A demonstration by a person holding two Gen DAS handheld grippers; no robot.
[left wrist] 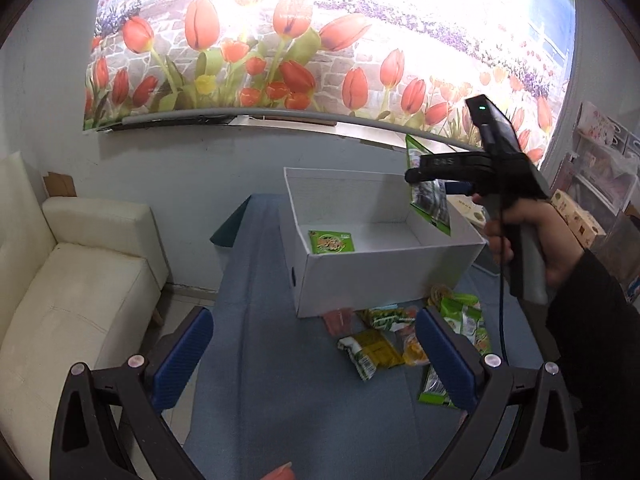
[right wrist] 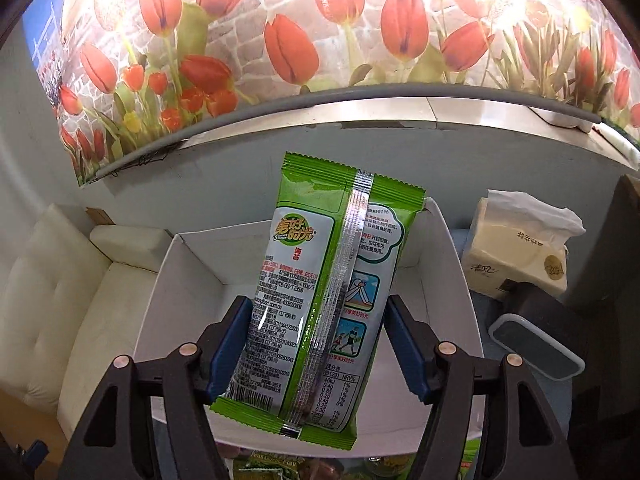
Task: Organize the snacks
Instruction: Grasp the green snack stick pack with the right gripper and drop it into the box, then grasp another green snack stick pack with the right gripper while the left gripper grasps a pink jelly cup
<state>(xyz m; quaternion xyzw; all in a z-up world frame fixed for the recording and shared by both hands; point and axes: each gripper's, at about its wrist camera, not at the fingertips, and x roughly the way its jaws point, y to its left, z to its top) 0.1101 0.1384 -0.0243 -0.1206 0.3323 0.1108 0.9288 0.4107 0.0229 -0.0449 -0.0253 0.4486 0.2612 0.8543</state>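
A white open box [left wrist: 384, 272] stands on the blue table [left wrist: 260, 360]; a small green packet [left wrist: 331, 242] lies inside it. My right gripper [right wrist: 316, 344] is shut on a green and white seaweed snack bag [right wrist: 320, 280], held upright over the box [right wrist: 180, 300]. From the left wrist view that gripper [left wrist: 436, 184] sits above the box's right end with the bag [left wrist: 430, 196]. My left gripper [left wrist: 314, 356] is open and empty, low over the table in front of the box. Several loose snack packets [left wrist: 380, 344] lie on the table before the box.
A cream sofa [left wrist: 68, 292] stands left of the table. A tissue pack [right wrist: 520, 256] and a dark lidded container [right wrist: 536, 344] sit right of the box. A shelf [left wrist: 600, 184] with goods is at the far right. A tulip mural covers the wall behind.
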